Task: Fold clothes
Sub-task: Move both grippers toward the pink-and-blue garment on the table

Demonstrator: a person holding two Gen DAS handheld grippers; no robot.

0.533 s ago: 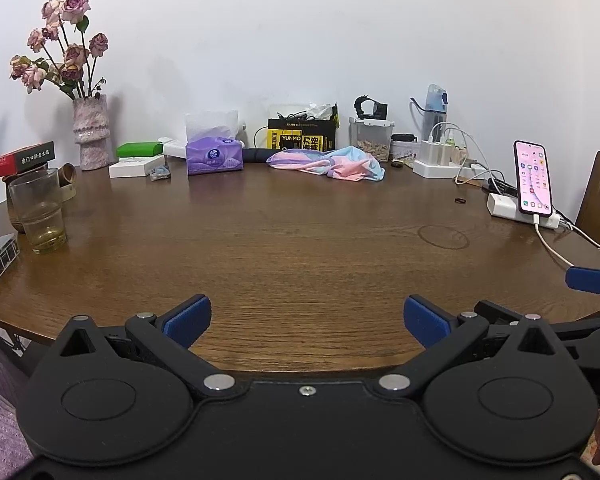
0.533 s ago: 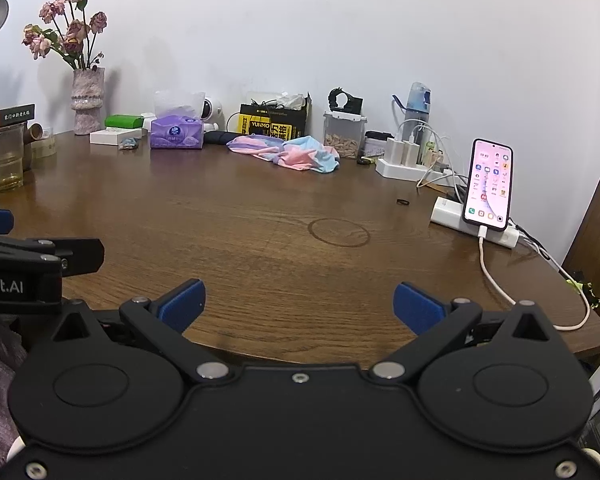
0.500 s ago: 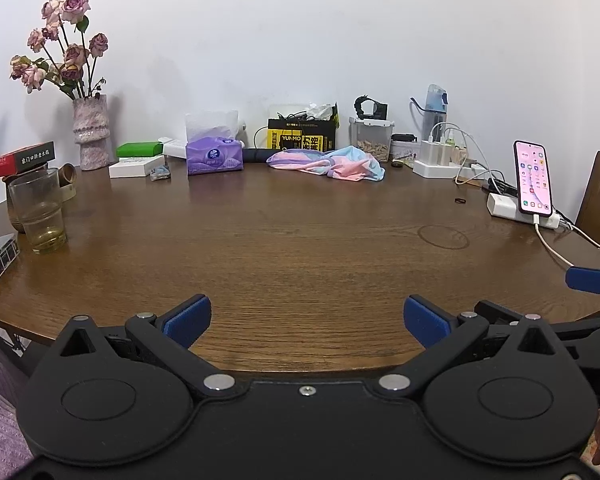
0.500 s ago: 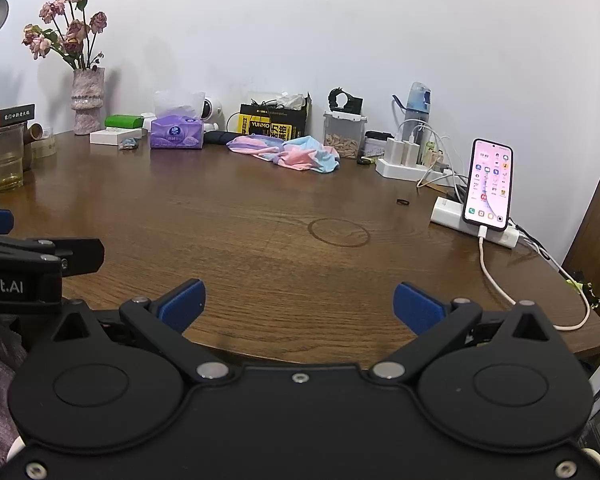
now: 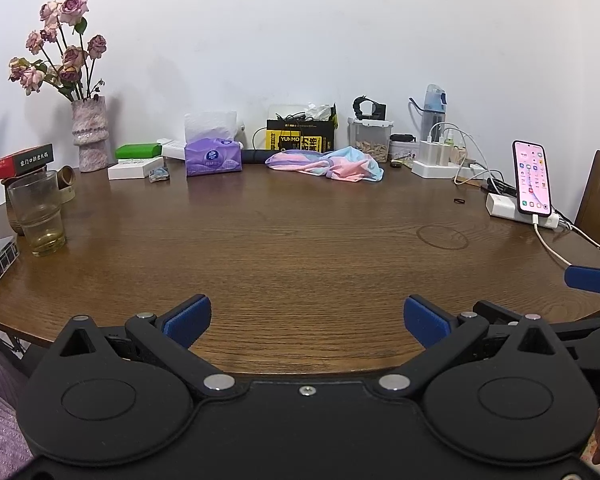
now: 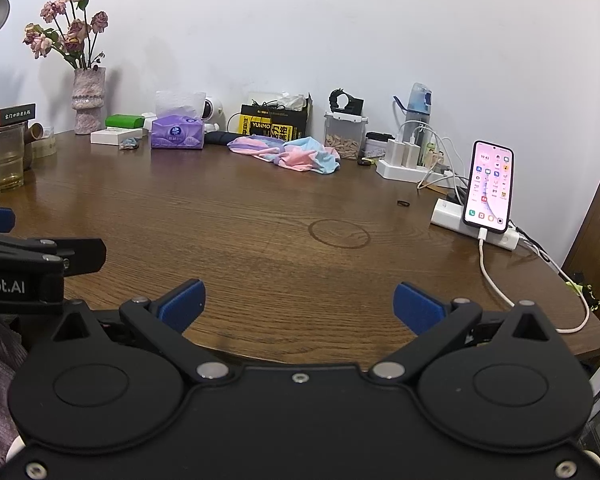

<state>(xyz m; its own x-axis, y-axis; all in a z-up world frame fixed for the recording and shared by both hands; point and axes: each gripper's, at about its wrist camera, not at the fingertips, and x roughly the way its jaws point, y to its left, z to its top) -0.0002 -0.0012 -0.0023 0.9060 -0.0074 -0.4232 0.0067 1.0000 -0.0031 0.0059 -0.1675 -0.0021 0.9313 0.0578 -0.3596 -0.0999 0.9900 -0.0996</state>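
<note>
A crumpled pink, blue and purple garment (image 5: 326, 165) lies at the far side of the brown wooden table (image 5: 300, 248), near the wall; it also shows in the right wrist view (image 6: 288, 154). My left gripper (image 5: 307, 318) is open and empty over the table's near edge, far from the garment. My right gripper (image 6: 298, 306) is open and empty, also at the near edge. One blue pad of the right gripper (image 5: 590, 279) shows at the right of the left wrist view. Part of the left gripper shows at the left of the right wrist view (image 6: 40, 264).
A glass (image 5: 38, 216) and a vase of roses (image 5: 88, 132) stand at the left. A purple tissue box (image 5: 213, 159), a yellow-black box (image 5: 300, 138) and a jar (image 5: 370, 139) line the back. A phone (image 5: 532, 178) with cable and chargers stands at the right; a chair (image 5: 598, 196) beyond.
</note>
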